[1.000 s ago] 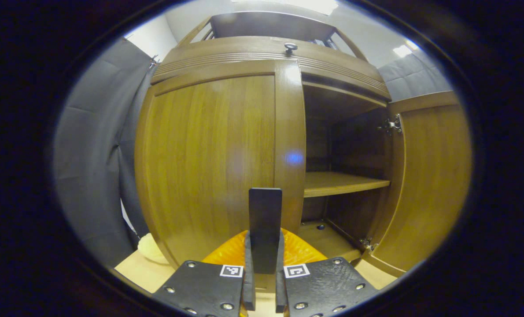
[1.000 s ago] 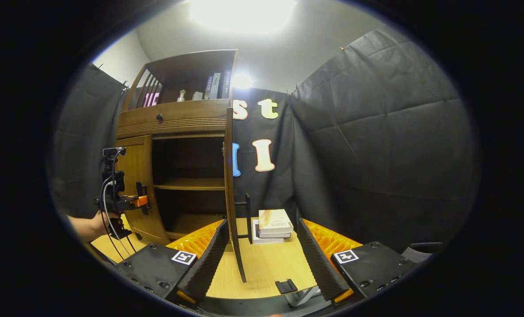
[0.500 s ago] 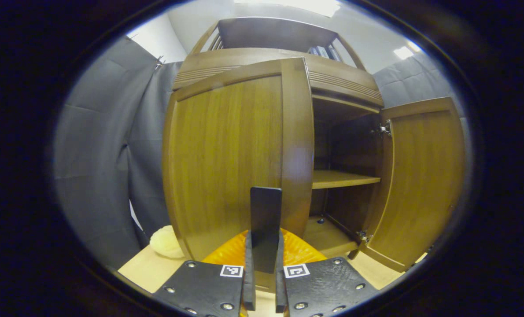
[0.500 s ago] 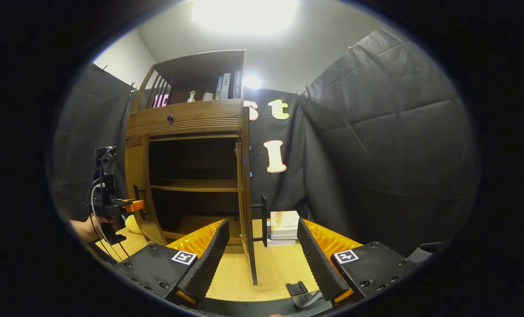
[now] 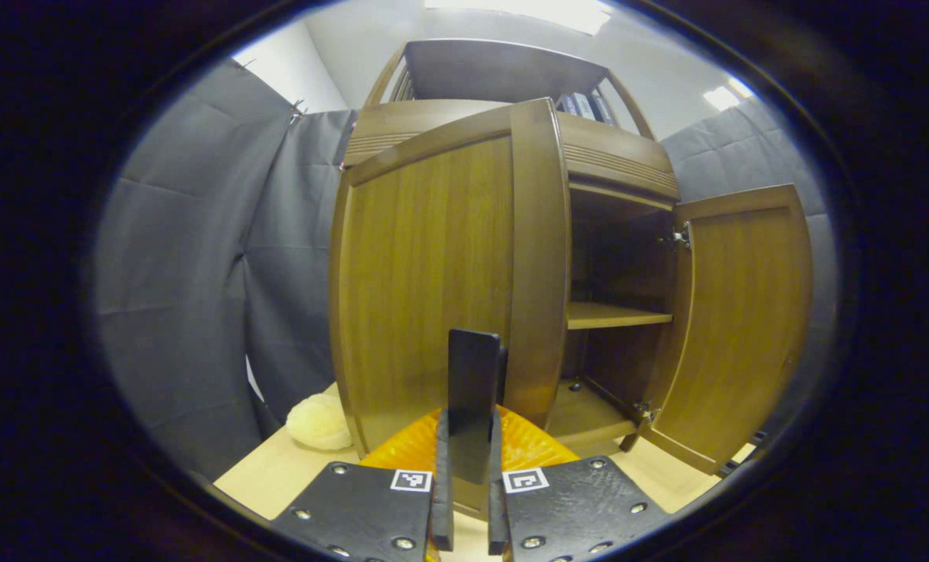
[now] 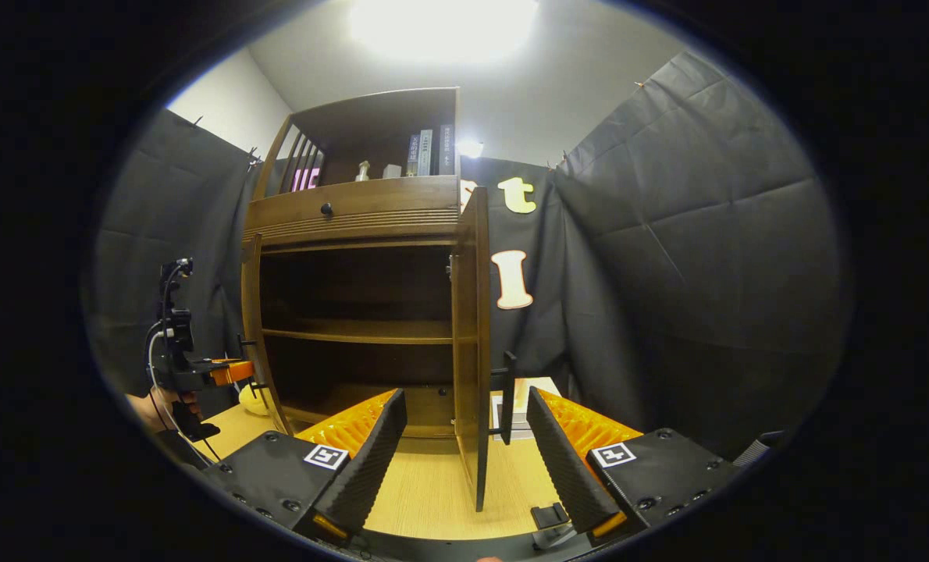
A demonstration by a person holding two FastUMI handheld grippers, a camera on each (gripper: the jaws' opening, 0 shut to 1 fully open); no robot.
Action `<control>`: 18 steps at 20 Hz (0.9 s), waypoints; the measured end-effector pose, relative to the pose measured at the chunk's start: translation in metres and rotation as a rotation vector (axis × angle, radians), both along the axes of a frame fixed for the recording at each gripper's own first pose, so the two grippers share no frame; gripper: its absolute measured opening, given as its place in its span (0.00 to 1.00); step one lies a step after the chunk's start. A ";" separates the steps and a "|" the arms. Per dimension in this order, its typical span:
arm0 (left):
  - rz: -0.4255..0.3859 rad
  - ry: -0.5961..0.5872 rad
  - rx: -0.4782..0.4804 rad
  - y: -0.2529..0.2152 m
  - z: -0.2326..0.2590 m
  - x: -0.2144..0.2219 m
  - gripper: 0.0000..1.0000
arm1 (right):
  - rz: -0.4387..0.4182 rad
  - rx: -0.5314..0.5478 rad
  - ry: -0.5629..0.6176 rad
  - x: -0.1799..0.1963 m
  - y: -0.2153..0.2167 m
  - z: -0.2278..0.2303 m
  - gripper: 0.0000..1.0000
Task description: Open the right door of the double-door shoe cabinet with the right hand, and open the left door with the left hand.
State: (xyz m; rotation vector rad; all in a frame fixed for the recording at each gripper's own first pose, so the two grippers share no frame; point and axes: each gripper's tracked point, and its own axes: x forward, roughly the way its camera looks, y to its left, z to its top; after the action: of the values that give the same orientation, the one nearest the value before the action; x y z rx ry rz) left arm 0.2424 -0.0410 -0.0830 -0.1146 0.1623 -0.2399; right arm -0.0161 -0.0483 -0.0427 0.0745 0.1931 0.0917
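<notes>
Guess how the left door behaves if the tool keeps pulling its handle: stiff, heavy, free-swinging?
Left door looks like a rigid wood panel, so probably no flex. The handle sits pinched in the left tool; likely swings freely on hinges, moderately heavy.

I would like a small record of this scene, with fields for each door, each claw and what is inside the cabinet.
left door: swung open, its dark handle held
left claw: shut on the handle
right door: open, seen edge-on, its handle free
right claw: open, holding nothing
cabinet inside: one shelf, bare where seen
top shelf: books
</notes>
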 end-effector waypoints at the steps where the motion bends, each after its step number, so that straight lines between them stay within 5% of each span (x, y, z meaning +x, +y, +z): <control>1: 0.002 0.001 -0.003 0.005 0.001 -0.004 0.21 | 0.008 0.002 -0.002 0.003 0.004 0.002 0.92; 6: 0.013 -0.006 0.005 0.028 0.000 -0.019 0.15 | 0.047 0.018 -0.005 0.007 0.028 0.002 0.92; 18: 0.086 -0.007 0.019 0.100 -0.006 -0.040 0.20 | 0.169 0.034 -0.021 0.015 0.094 0.004 0.92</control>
State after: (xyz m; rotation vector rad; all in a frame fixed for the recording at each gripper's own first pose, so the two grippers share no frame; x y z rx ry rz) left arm 0.2028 0.0591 -0.0888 -0.1015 0.1528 -0.1534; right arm -0.0013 0.0457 -0.0384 0.0914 0.1770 0.2640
